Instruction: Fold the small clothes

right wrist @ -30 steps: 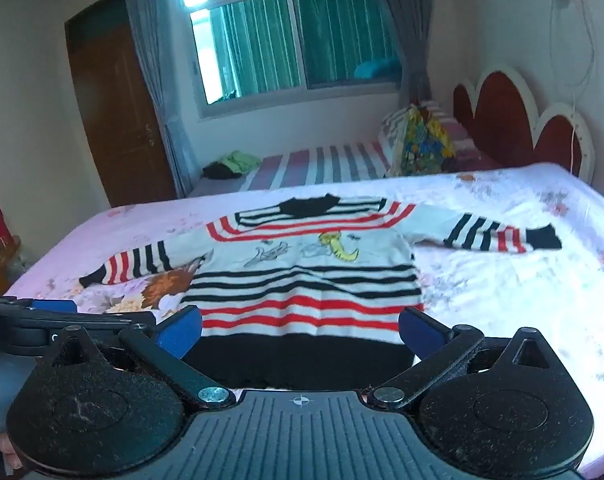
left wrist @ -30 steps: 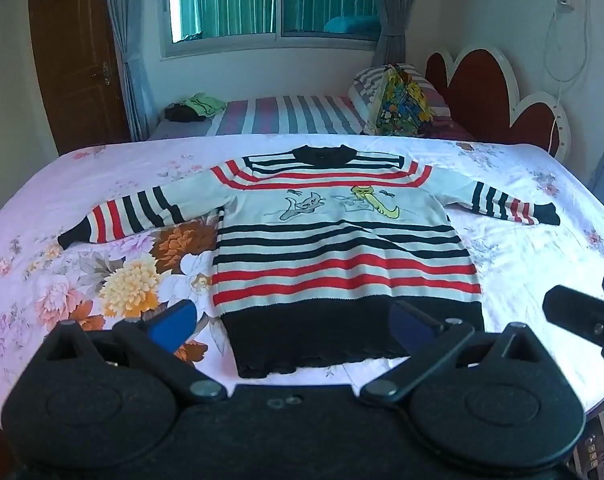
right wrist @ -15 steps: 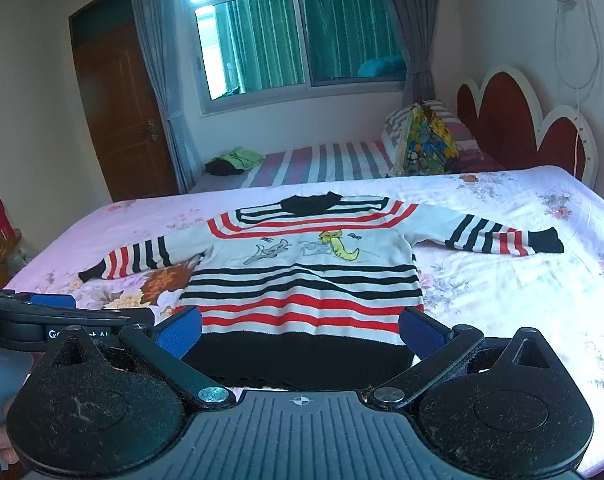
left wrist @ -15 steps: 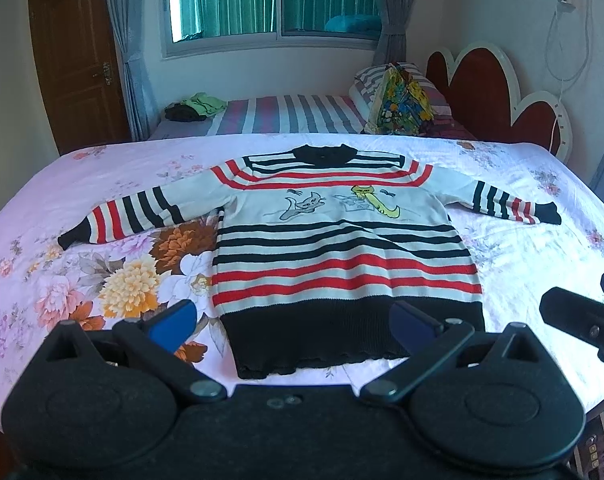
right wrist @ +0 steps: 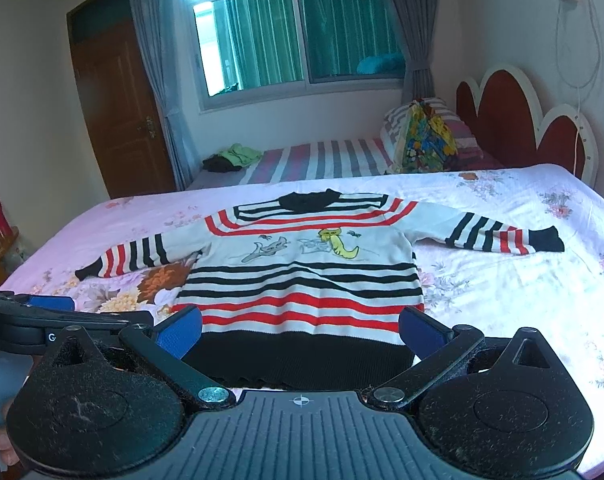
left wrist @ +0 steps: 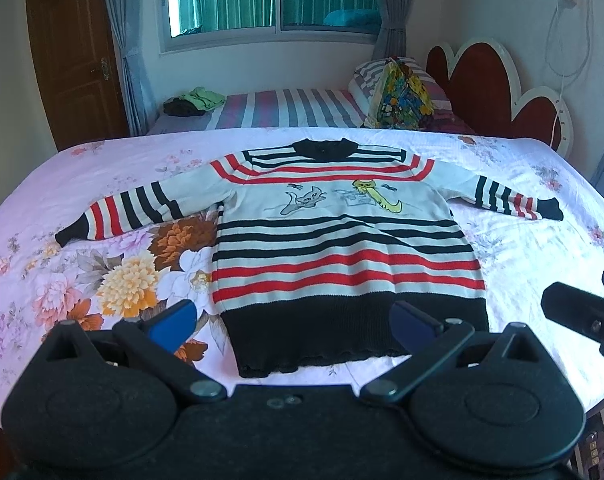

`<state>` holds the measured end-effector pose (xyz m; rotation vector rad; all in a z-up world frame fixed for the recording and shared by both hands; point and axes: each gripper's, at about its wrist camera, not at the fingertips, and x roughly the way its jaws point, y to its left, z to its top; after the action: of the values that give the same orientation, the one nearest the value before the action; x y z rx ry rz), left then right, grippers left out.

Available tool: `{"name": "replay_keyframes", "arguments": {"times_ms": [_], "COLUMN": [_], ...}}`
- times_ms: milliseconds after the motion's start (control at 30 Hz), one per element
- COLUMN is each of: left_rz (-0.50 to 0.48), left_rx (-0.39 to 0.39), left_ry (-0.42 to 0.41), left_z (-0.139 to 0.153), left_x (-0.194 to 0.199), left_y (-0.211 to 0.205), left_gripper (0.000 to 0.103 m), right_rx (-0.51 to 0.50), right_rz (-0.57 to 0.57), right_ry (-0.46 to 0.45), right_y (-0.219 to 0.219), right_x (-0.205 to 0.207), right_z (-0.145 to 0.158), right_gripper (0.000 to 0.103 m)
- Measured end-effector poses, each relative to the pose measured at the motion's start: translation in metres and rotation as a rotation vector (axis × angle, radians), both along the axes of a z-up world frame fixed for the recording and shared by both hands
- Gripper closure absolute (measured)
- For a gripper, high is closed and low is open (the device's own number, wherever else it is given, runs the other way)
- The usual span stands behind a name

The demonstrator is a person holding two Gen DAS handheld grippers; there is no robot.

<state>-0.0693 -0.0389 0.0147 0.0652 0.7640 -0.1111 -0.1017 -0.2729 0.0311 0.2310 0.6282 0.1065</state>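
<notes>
A bed (left wrist: 41, 184) with a pink floral sheet fills the view. On it a striped knit sweater (left wrist: 342, 248) lies flat, face up, sleeves spread wide, black hem nearest. It looks soft, light and limp, likely to sag and stretch when lifted, so the left cuff (left wrist: 67, 236), right cuff (left wrist: 552, 209) or hem corners seem the best holds. The left hand-held gripper (left wrist: 291, 320) and right hand-held gripper (right wrist: 299, 326) hover above the hem, both spread wide and empty.
</notes>
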Motion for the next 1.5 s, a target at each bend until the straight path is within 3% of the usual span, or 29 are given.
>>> {"name": "replay_keyframes", "arguments": {"times_ms": [1500], "left_rz": [0.005], "left_rx": [0.010], "left_ry": [-0.010], "left_z": [-0.001], "left_x": [-0.001], "left_y": [-0.002], "left_gripper": [0.001], "right_rx": [-0.013], "right_rz": [-0.025], "right_ry": [0.014], "right_y": [-0.005], "right_x": [0.000], "right_z": [-0.009], "right_gripper": [0.000]}}
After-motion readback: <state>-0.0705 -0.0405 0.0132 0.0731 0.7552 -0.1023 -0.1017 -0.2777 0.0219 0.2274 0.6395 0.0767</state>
